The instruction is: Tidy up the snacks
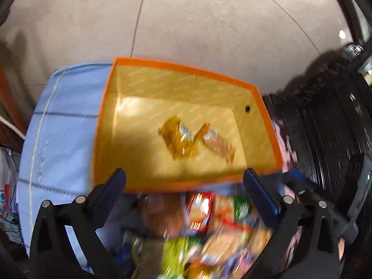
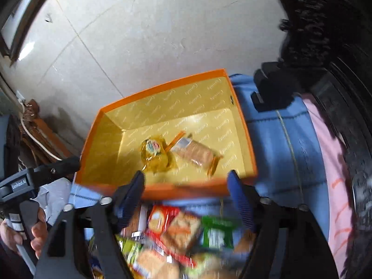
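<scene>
The snacks still to be sorted lie in a loose pile [image 2: 176, 239] just this side of the orange box [image 2: 241, 125], which sits on a blue cloth [image 2: 279, 139]; two packets already lie on the box floor, a gold wrapper [image 2: 154, 155] and a clear cracker pack [image 2: 195, 154], close together near the middle. Both grippers hang above the pile with nothing between their fingers: the left gripper [image 1: 186, 186] is spread wide, and the right gripper [image 2: 186, 186] is spread wide too. The pile is blurred, so the single packets are hard to tell apart, though a red pack [image 2: 160, 218] and a green pack [image 2: 217, 232] show on top. These look like light, film-wrapped items: the wrappers are probably slick and crinkly, and the crackers inside likely break under a hard squeeze. A sound grip would be across the narrow width of one top packet, or on its crimped end seal, closing gently. The risk is pinching two wrappers at once or having the film slip out. The box looks like thin card and may shift if bumped.
</scene>
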Tool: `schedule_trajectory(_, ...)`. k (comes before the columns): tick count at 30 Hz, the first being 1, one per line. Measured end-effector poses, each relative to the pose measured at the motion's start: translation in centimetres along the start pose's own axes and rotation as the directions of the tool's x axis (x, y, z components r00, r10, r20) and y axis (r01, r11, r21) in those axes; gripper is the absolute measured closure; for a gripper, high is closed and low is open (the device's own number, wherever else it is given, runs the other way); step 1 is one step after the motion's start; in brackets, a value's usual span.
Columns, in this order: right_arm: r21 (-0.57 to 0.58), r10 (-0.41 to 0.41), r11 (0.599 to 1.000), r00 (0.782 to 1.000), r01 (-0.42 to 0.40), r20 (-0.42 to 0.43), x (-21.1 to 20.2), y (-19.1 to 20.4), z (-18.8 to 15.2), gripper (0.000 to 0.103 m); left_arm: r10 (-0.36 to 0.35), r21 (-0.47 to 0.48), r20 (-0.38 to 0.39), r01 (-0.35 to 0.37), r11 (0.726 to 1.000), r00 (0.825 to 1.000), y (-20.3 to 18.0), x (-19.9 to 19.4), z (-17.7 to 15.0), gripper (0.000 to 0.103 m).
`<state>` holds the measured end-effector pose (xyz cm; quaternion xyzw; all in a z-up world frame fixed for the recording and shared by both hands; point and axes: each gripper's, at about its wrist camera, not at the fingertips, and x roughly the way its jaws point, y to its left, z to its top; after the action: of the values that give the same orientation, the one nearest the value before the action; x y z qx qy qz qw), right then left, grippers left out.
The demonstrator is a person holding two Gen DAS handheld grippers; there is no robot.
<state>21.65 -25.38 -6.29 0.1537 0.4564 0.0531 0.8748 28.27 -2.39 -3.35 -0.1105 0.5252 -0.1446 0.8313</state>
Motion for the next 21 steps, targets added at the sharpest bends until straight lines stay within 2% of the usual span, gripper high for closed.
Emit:
schedule_trajectory(1,-0.003,-0.001,1.000,1.000,0.001,0.001,-0.7,-0.2,-0.9,0.013,0.007,0.011,0.002,-0.007,1.000,1.000,0.8,-1.0,-1.2,0.004)
schedule_trajectory(4,-0.040,-0.043,0.998,0.999,0.043,-0.012,-3.3,-0.8,-5.2,0.011,0.058,0.049,0.004,-0.058,0.997,0.998,2.7,-3.5,-6.1,0.004)
schedule_trajectory(6,-0.024,-0.053,0.998,0.998,0.052,-0.040,-4.0,-1.2,-7.5,0.011,0.107,0.075,-0.007,-0.106,0.992,0.994,3.7,-4.3,-9.1,0.004)
schedule_trajectory(10,0.030,-0.058,0.998,0.990,0.062,-0.127,-4.9,-2.2,-12.8,0.011,0.147,0.124,-0.077,-0.137,0.983,0.986,5.2,-5.0,-15.6,0.004)
schedule_trajectory(16,0.080,-0.046,0.995,0.978,0.064,-0.205,-5.6,-2.2,-18.0,0.011,0.126,-0.006,-0.213,-0.131,0.991,0.969,7.7,-3.8,-23.5,0.004)
schedule_trajectory(19,0.097,-0.048,0.993,0.975,0.070,-0.215,-6.4,-2.3,-19.7,0.011,0.146,-0.044,-0.247,-0.162,0.986,0.958,8.3,-2.8,-25.5,0.004)
schedule_trajectory(21,0.099,-0.049,0.992,0.976,0.072,-0.214,-7.0,-2.5,-20.4,0.011,0.129,-0.059,-0.269,-0.150,0.987,0.954,8.4,-2.2,-26.2,0.004)
